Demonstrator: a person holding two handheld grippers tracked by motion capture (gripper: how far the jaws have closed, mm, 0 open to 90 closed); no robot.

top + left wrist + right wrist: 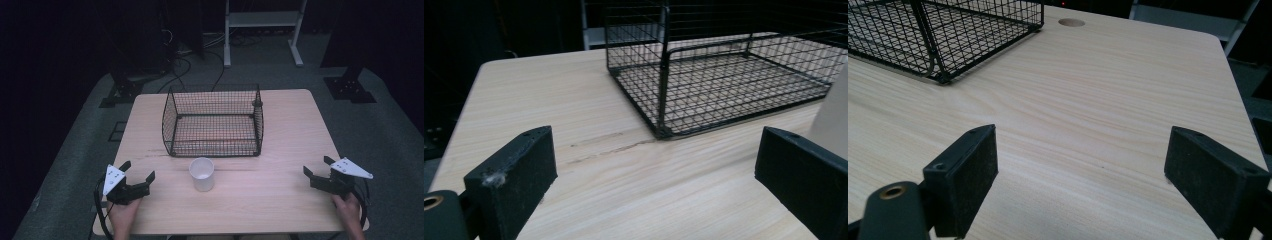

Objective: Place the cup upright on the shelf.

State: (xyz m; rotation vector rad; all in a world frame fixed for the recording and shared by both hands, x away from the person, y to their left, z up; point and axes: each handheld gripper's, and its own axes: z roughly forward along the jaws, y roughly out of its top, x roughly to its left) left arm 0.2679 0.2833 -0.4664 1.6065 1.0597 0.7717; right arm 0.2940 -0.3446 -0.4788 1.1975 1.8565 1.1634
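Note:
A white paper cup (202, 173) stands upright on the wooden table (280, 150), just in front of a black wire basket (214, 122). My left gripper (138, 170) rests near the table's front left corner, open, nothing between its jaws. In the left gripper view the basket (724, 75) lies ahead and the cup's edge (831, 115) shows at far right behind the right jaw. My right gripper (318, 167) sits at the front right edge, open and empty. The right gripper view has the basket's corner (943, 35) at upper left.
A round cable hole (1071, 22) is in the tabletop beyond the basket. A white metal frame (262, 25) and dark stands with cables stand on the floor behind the table. The table's right edge (1238, 95) is close to my right gripper.

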